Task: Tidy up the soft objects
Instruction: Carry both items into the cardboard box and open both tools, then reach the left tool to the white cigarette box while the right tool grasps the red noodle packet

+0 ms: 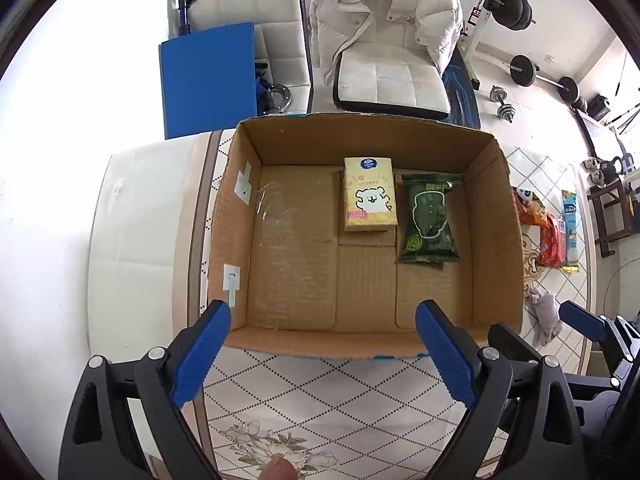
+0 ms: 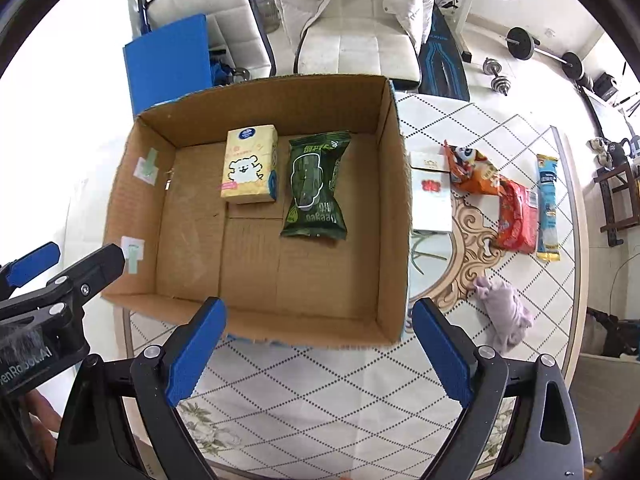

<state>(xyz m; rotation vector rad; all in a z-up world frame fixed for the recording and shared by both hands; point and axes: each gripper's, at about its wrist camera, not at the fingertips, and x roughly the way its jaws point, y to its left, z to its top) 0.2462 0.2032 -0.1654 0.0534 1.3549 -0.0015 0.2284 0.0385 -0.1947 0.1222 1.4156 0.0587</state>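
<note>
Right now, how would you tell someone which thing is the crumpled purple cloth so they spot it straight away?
Start at the open cardboard box on the patterned tablecloth and look to its right, outside it. Past the row of snack packets, nearer the right gripper, lies the purple cloth. It alone is a limp, wrinkled heap of plain lilac fabric; its neighbours are glossy, printed packets.

Bright daylight, overexposed left, fisheye-warped edges

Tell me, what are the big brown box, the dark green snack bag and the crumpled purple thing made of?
The big brown box looks like matte corrugated cardboard; ridges show on its floor. The dark green snack bag seems to be glossy plastic film, crimped at its ends. The crumpled purple thing looks like soft cloth, limp and wrinkled, though I can't tell which kind.
</note>
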